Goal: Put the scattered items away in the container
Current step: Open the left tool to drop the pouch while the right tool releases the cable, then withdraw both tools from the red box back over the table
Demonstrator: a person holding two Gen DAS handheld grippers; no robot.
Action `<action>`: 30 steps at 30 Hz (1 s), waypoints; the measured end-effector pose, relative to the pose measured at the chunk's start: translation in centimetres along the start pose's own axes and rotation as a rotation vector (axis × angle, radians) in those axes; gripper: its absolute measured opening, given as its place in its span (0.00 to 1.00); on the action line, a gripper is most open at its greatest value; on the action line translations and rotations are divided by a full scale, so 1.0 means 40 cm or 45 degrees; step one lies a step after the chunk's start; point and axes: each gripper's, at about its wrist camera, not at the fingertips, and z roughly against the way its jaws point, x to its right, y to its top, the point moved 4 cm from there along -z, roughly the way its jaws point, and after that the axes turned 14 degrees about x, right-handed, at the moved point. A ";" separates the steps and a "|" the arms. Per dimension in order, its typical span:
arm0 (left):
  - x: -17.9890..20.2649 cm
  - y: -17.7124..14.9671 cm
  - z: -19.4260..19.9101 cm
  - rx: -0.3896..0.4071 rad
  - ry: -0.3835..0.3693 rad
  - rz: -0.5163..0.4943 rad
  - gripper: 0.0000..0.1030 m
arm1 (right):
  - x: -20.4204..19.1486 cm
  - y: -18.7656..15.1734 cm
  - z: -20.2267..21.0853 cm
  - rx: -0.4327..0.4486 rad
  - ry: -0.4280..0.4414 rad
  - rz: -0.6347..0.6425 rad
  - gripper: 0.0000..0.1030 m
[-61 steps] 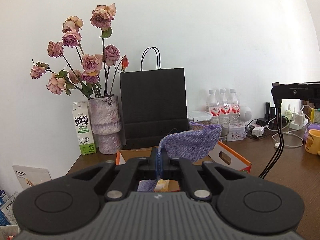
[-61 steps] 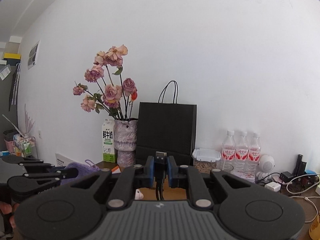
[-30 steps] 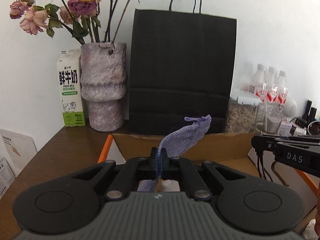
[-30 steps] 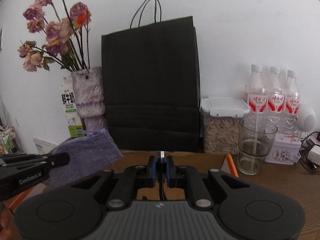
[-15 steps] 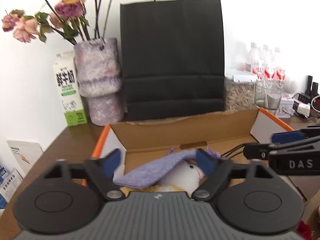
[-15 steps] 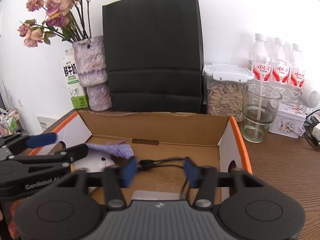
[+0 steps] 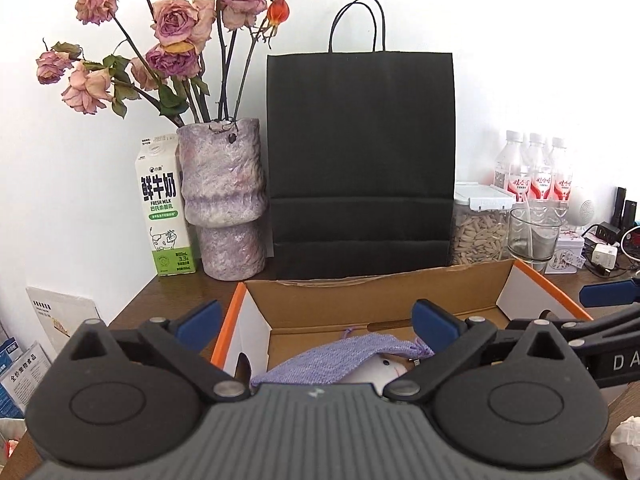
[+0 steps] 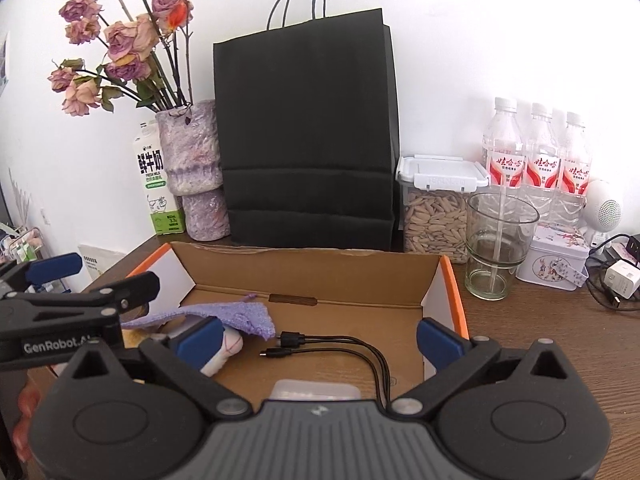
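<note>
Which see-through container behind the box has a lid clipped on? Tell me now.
The seed jar, beside the black paper bag: a white clip lid covers it. The glass cup to its right stands open, a stick inside.

The purple pouch (image 8: 224, 314) drapes over a white soft toy (image 8: 224, 350), hiding most of it. The black cable (image 8: 340, 346) runs out of sight under the right gripper's body. The flowers (image 8: 116, 40) are cropped at the top edge.
</note>
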 end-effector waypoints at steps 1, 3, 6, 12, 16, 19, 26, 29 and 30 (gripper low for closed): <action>-0.003 0.004 0.007 0.009 0.001 0.005 1.00 | 0.001 0.001 0.005 0.001 0.001 -0.002 1.00; -0.009 0.012 0.020 0.023 -0.001 0.018 1.00 | 0.000 0.004 0.020 0.009 -0.003 0.003 1.00; -0.022 0.021 0.051 0.049 -0.007 0.054 1.00 | -0.004 0.009 0.053 0.033 -0.009 0.014 1.00; -0.034 0.022 0.135 0.086 -0.043 0.064 1.00 | -0.013 -0.003 0.152 0.080 -0.005 0.058 1.00; -0.041 0.013 0.190 0.082 -0.074 0.078 1.00 | -0.019 -0.022 0.221 0.092 -0.002 0.083 1.00; -0.051 0.003 0.227 0.075 -0.077 0.073 1.00 | -0.022 -0.041 0.271 0.095 -0.012 0.100 1.00; -0.086 -0.045 0.319 0.055 -0.054 0.120 1.00 | -0.025 -0.114 0.360 0.069 -0.010 0.054 1.00; -0.098 -0.076 0.359 0.021 -0.044 0.137 1.00 | -0.035 -0.151 0.391 0.048 -0.014 0.052 1.00; -0.102 -0.087 0.372 0.007 -0.034 0.146 1.00 | -0.039 -0.162 0.403 0.043 -0.020 0.057 1.00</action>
